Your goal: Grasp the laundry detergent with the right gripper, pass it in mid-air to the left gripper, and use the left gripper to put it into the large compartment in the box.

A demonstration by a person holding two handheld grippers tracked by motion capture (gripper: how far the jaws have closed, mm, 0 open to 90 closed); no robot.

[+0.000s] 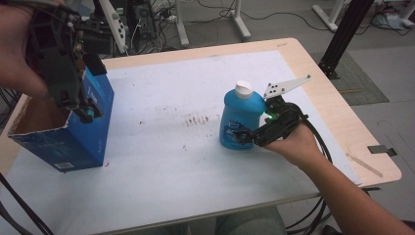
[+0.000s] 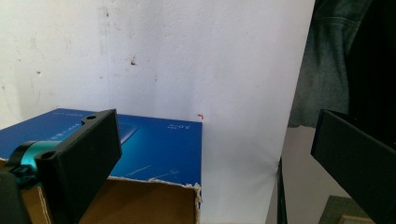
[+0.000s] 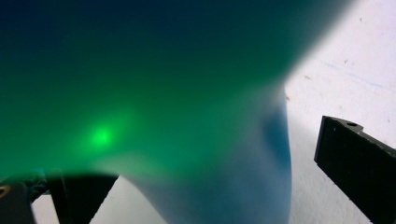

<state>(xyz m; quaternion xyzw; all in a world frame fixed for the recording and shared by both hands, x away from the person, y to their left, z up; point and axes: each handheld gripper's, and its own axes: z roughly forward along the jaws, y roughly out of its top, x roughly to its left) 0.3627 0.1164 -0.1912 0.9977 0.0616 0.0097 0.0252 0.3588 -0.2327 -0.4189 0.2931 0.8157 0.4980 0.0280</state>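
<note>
Box point(image 1: 73, 132) at table point(image 1: 161, 161) left; bottle point(image 1: 240, 117) standing right, well apart.

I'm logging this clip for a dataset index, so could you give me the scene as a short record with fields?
Setting: white-covered table, person seated at its near edge
Bottle: blue bottle with white cap, upright, right of centre
Box: open blue cardboard box, near the table's left edge
Right gripper: right gripper at the bottle's lower side, jaws apart around it, closure not clear
Left gripper: left gripper above the box's open top, jaws open, holding nothing
Table marks: small dark specks left of the bottle
</note>
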